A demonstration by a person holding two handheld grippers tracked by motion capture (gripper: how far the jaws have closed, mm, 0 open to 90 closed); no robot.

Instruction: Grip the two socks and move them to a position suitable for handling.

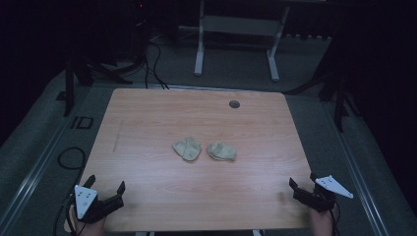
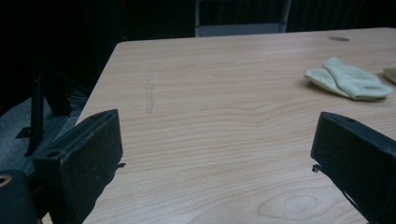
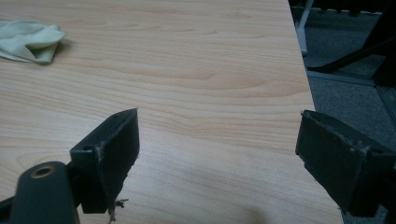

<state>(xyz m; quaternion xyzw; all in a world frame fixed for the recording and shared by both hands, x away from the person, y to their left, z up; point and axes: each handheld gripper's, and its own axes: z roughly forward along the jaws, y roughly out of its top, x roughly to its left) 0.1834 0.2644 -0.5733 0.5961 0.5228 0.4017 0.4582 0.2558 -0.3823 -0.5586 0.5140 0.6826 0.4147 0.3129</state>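
Note:
Two pale, crumpled cloth pieces lie side by side at the middle of the wooden table (image 1: 196, 113): the left cloth (image 1: 187, 148) and the right cloth (image 1: 222, 151). My left gripper (image 1: 105, 183) rests at the table's near left corner, jaws wide apart with nothing between them. My right gripper (image 1: 302, 179) sits at the near right corner, also open and empty. In the left gripper view the gripper (image 2: 217, 135) frames bare wood, with the left cloth (image 2: 348, 79) far off to the right. From the right gripper (image 3: 219, 128), a cloth (image 3: 28, 41) lies at the upper left.
A dark round hole (image 1: 234, 104) sits near the table's far edge. Beyond it stands the white frame of another desk (image 1: 199, 49). Cables (image 1: 71, 157) lie on the grey floor to the left. The table's right edge (image 3: 308, 84) runs close to my right gripper.

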